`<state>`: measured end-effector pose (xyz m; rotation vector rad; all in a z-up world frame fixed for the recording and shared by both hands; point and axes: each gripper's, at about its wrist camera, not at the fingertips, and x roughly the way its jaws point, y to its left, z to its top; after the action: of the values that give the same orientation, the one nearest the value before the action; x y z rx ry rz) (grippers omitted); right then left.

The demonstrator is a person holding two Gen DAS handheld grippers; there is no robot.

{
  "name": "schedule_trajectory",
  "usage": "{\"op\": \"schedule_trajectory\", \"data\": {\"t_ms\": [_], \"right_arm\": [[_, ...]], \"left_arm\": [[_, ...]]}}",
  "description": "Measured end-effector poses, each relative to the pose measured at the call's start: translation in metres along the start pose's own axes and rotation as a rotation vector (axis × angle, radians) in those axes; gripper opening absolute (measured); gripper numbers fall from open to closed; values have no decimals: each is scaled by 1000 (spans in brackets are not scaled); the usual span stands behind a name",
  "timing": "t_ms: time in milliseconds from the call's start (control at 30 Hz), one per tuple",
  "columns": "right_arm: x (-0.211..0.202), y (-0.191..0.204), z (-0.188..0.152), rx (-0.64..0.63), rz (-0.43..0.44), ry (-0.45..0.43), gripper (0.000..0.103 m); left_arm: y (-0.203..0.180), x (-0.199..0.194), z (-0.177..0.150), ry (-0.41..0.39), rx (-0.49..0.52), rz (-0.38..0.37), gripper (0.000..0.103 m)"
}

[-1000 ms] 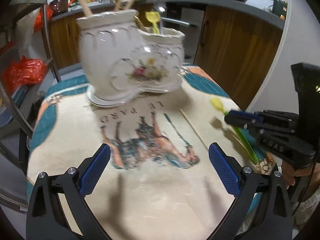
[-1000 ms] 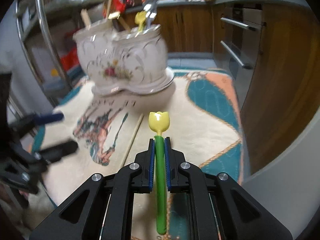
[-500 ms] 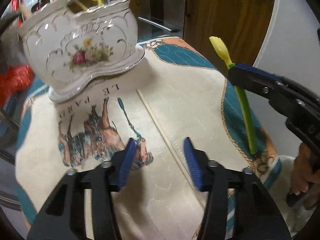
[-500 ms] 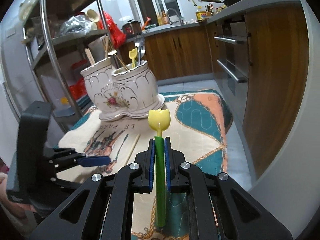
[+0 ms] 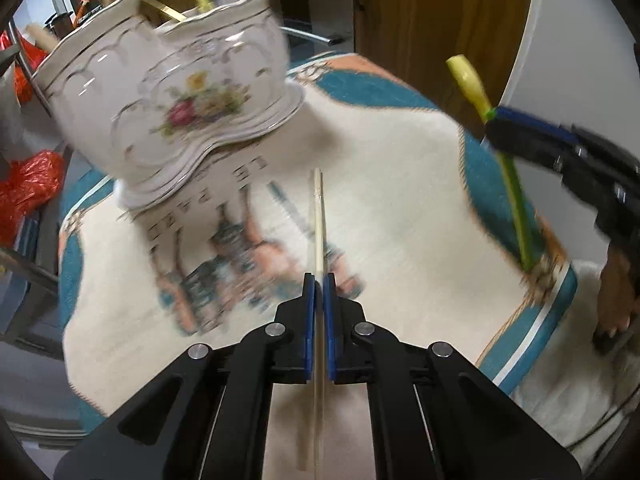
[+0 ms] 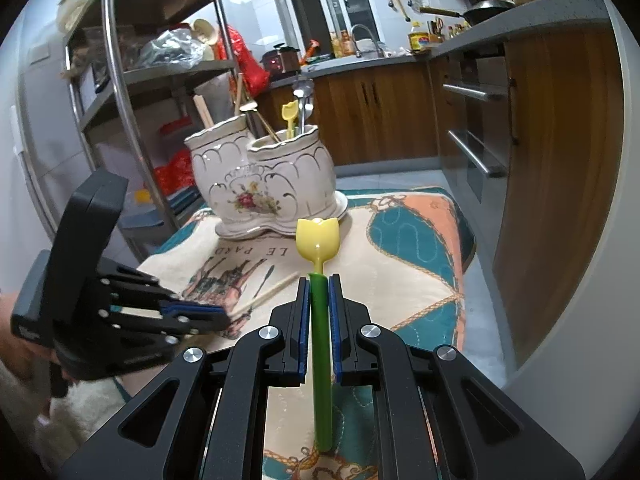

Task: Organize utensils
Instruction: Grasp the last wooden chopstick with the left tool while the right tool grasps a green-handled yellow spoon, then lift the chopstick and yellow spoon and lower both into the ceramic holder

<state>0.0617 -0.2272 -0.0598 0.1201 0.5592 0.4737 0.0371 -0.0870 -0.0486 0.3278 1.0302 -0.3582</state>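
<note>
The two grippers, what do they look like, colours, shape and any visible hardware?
Both the left gripper and the right gripper are matte black, with angular linkage arms that have triangular cut-outs and round silver bolts at the pivots. Their fingers carry flat blue pads on the inner faces. From the right wrist view, the left gripper also has a boxy black housing behind its fingers.

Tools: 2, left tool (image 5: 319, 280) & right tool (image 6: 319, 280). Tulip-head spoon (image 6: 318, 240), green handle: 1. Wooden chopstick (image 5: 318, 216): 1. Twin-pot ceramic holder (image 6: 264, 184) w/ floral motif: 1, 2 compartments. Printed cloth (image 6: 400, 248) on worktop: 1. Metal rack (image 6: 132, 80): 1.
</note>
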Motion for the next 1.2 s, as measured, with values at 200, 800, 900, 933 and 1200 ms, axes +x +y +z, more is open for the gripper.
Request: {"op": "schedule_trajectory", "data": {"t_ms": [200, 800, 900, 933, 1200], "right_arm": [[1, 7, 1, -16, 6, -3, 10], [-4, 32, 19, -91, 12, -99, 10], [-2, 35, 28, -99, 7, -117, 10], [-2, 36, 31, -100, 5, -127, 10], [4, 47, 53, -133, 6, -179, 10]], "left_arm": [[17, -5, -13, 39, -1, -30, 5], [32, -18, -18, -200, -22, -60, 4], [44, -35, -20, -287, -39, -71, 4], [49, -42, -21, -317, -46, -72, 4], [83, -93, -27, -593, -86, -50, 4]]}}
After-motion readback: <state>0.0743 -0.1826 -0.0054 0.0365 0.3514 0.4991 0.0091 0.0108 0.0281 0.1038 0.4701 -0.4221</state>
